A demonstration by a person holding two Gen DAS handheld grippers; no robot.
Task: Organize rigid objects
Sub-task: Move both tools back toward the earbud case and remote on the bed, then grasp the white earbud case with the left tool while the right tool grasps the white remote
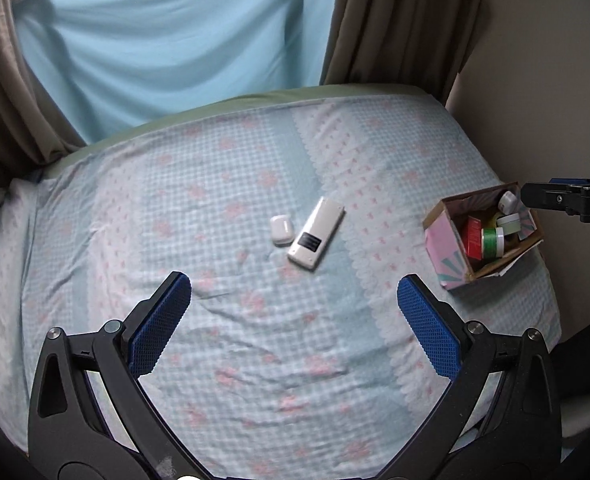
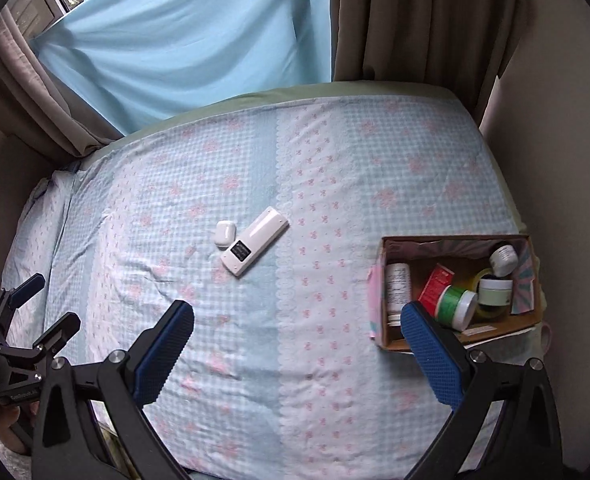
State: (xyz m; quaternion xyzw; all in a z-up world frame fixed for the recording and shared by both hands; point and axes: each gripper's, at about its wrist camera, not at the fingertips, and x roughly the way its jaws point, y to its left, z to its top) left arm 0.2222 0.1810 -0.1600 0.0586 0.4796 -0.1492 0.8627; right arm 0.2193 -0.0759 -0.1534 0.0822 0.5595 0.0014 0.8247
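A white remote control (image 1: 316, 237) (image 2: 254, 241) lies on the bed, with a white earbud case (image 1: 281, 230) (image 2: 225, 233) just to its left. A cardboard box (image 1: 447, 254) (image 2: 387, 246) at the bed's right edge holds a green-lidded jar (image 1: 493, 242) (image 2: 455, 306), a red box (image 1: 473, 238) (image 2: 435, 286), a white bottle (image 2: 397, 288) and other jars. My left gripper (image 1: 295, 304) is open and empty, held above the bed short of the remote. My right gripper (image 2: 297, 332) is open and empty, its right finger over the box's near corner.
The bed (image 1: 215, 184) (image 2: 335, 168) has a blue and pink patterned sheet. Brown curtains (image 1: 395, 20) (image 2: 415, 20) and a light blue cloth (image 1: 167, 40) (image 2: 195, 40) hang behind it. A wall (image 2: 555, 120) runs along the right.
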